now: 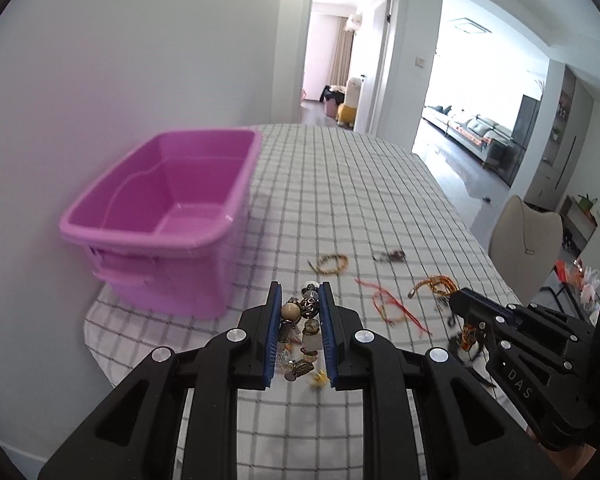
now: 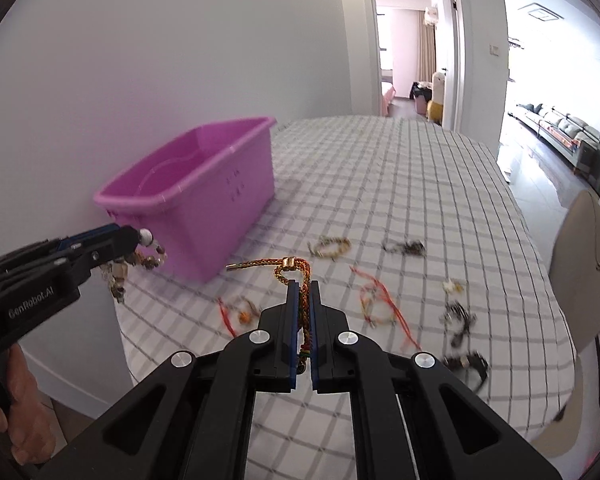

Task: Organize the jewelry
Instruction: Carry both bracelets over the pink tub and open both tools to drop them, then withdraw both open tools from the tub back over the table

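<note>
the left gripper has its two blue-padded fingers drawn in on a chunky beaded bracelet, a bunch of cream, bronze, clear and filigree beads that fills the gap between the pads and hangs lifted above the checked tablecloth. from the right wrist view the same beads dangle from the left gripper's tip just in front of the near corner of the pink plastic bin, which sits at the left side of the table against the white wall; whether the beads touch the bin cannot be told. the right gripper is nearly closed, its pads pinching a braided red, gold and green cord bracelet whose looped end with a gold clasp sticks out past the fingertips, off the cloth. several other pieces lie loose on the tablecloth, well apart from one another: a yellow-green beaded bracelet, a dark tangled piece, a red string bracelet, another red one with an orange bead, a small pale charm and some dark blurred items near the table's right edge. a beige chair stands beside the table on the right.
</note>
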Demonstrator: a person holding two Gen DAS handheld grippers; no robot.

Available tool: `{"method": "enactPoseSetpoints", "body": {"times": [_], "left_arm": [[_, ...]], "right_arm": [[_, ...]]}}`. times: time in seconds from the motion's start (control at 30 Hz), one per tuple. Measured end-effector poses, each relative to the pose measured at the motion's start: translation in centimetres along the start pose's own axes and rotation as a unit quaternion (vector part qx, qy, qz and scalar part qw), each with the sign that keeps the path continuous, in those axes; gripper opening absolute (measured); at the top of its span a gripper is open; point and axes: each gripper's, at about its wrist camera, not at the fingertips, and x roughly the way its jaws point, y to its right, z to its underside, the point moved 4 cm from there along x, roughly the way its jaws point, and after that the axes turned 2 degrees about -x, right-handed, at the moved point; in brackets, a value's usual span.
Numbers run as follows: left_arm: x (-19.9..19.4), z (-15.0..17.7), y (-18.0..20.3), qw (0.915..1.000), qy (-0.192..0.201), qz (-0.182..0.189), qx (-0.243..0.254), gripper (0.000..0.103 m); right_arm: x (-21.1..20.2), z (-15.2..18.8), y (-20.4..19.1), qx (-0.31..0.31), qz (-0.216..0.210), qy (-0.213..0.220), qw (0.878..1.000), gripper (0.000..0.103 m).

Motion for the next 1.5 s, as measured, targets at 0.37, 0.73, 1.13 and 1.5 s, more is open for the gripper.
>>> {"method": "enactPoseSetpoints", "body": {"times": [0.37, 0.73, 1.13, 1.5], "left_arm": [[4.2, -11.1, -11.0, 0.9995, 0.017, -0.023, -0.012, 0.019], [12.1, -12.9, -19.1, 0.9940, -0.055, -0.064, -0.070, 0.019], [16.3, -9.5, -22.9, 0.9742, -0.151, -0.114, -0.122, 0.021], [14.0, -9.8, -23.9, 0.9706, -0.140, -0.156, -0.118, 0.083]], "right_arm": [[8.6, -13.6, -8.2, -0.001, -0.051, 0.026, 0.998, 0.005], [20.3, -16.0, -12.7, -0.011, -0.108, -0.080, 0.991, 0.005], [25.8, -14.6, -12.9, -0.038, -0.107, -0.163, 0.980, 0.007], [24.8, -14.8, -12.0, -0.036, -0.078, -0.152, 0.985, 0.042]]}}
